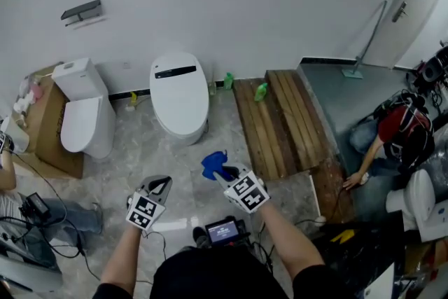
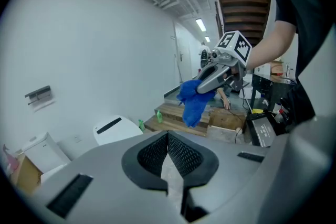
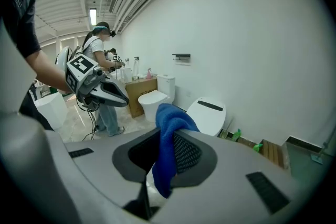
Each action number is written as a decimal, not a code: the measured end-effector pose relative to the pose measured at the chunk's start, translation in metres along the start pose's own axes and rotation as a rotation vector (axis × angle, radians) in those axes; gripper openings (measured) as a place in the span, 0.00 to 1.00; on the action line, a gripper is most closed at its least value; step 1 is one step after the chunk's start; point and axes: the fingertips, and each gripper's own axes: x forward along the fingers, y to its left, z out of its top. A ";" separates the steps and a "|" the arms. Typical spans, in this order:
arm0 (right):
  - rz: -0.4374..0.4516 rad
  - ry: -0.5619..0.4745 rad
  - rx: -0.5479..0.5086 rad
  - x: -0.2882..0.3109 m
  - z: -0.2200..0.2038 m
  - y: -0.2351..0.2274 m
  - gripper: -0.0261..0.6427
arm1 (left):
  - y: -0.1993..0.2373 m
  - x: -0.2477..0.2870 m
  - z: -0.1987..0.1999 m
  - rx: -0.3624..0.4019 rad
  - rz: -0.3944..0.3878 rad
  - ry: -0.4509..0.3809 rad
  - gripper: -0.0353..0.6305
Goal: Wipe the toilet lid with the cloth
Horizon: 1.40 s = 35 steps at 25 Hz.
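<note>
A white toilet with its lid [image 1: 179,92] down stands against the back wall, also seen in the left gripper view as the lid [image 2: 115,129] and in the right gripper view as the lid [image 3: 207,115]. My right gripper [image 1: 222,175] is shut on a blue cloth [image 1: 213,164], which hangs from its jaws [image 3: 167,155]. From the left gripper view the blue cloth [image 2: 192,100] dangles under the right gripper [image 2: 210,78]. My left gripper [image 1: 159,185] is shut with nothing between its fingers [image 2: 169,157]. Both grippers are in front of the toilet, well short of it.
A second white toilet [image 1: 85,117] stands left, beside a cardboard box [image 1: 50,119]. Wooden pallets [image 1: 280,122] with green bottles [image 1: 261,91] lie to the right. A person [image 1: 392,140] crouches at far right; another person [image 3: 100,81] stands at left. Cables and a device [image 1: 224,231] lie near my feet.
</note>
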 end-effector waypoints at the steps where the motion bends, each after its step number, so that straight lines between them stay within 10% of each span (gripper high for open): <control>1: -0.001 0.008 0.002 0.007 0.002 -0.004 0.12 | 0.006 0.003 -0.001 -0.003 0.000 -0.003 0.07; 25: 0.199 0.034 0.028 0.204 0.107 -0.246 0.12 | 0.233 0.204 0.071 -0.119 0.121 0.062 0.07; 35: 0.224 0.044 0.035 0.248 0.136 -0.280 0.12 | 0.278 0.241 0.075 -0.138 0.084 0.088 0.07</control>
